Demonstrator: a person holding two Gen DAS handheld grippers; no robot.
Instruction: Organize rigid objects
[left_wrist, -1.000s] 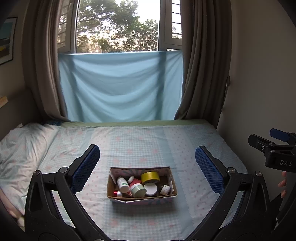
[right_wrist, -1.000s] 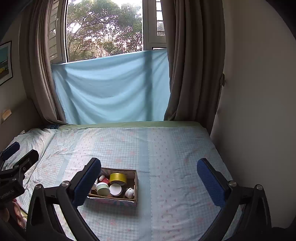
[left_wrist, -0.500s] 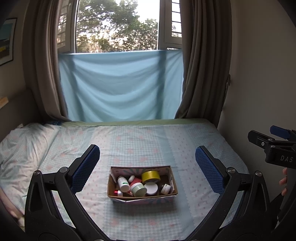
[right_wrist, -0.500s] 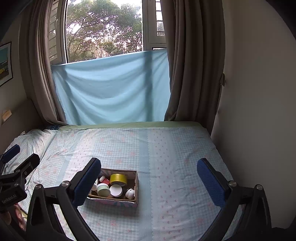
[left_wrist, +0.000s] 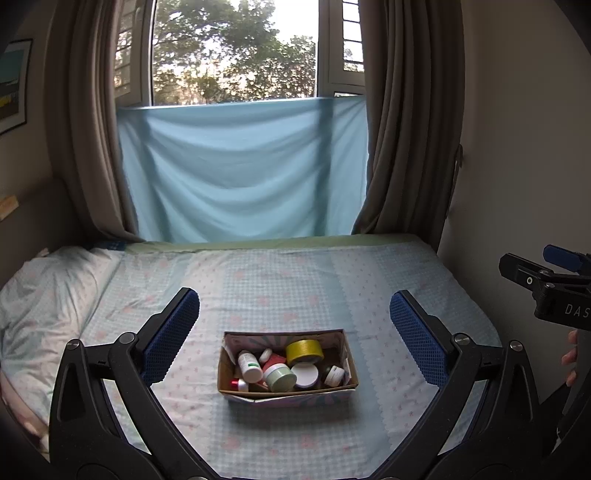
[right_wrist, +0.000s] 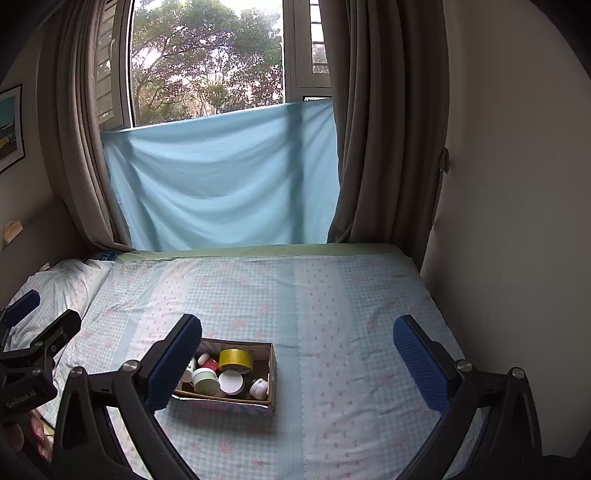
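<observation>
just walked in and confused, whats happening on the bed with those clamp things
A person holds a two-finger gripper in each hand, and both the left gripper and right gripper are open and empty, raised above the bed. On the bed sits a cardboard box full of small items: a yellow tape roll, a white bottle, a green-lidded jar and other small jars. Nothing has been picked up yet.

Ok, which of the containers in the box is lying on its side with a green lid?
The pale green-lidded jar at the box's front middle, its lid facing the camera; the white bottle to its left has only a small green mark.
</observation>
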